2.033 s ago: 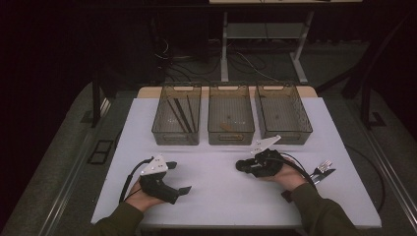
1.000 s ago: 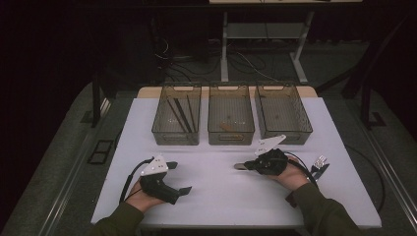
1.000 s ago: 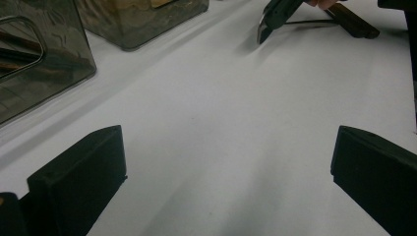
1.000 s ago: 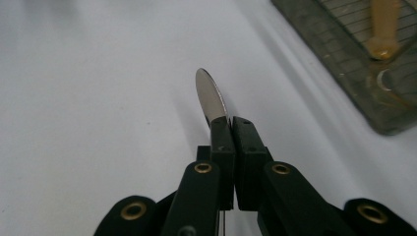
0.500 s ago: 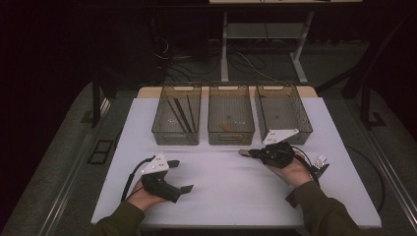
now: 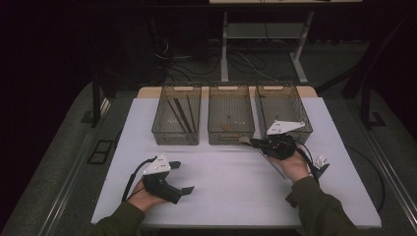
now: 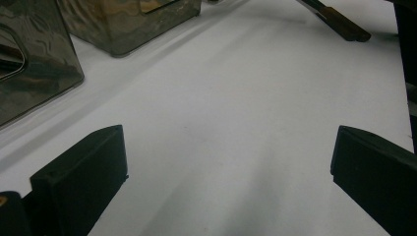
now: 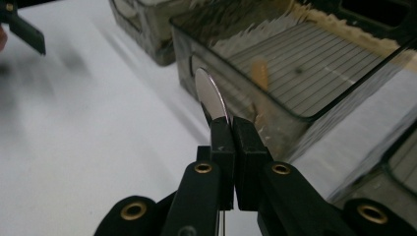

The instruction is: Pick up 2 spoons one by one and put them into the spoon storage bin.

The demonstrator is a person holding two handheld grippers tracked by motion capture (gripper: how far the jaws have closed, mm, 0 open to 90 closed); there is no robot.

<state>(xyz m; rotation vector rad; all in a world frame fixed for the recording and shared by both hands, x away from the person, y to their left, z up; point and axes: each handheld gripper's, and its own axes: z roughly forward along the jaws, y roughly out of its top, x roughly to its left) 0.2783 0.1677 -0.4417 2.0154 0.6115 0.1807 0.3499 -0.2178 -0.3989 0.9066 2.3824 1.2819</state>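
The right hand-held gripper [image 6: 252,142], clamped shut on a thin shiny metal utensil [image 8: 211,96], has been lifted from the white table [image 6: 236,182] toward the middle of 3 smoky clear plastic bins [image 6: 231,129]; a drop-off seems near. The left hand-held gripper [image 6: 179,178] rests open.

A white table [image 6: 231,177] is seen, on which three smoky clear bins are set side by side along the far edge: left bin [image 6: 177,133], middle bin [image 6: 230,135], right bin [image 6: 301,129]. Some cutlery [image 6: 320,161] is laid near the right edge.
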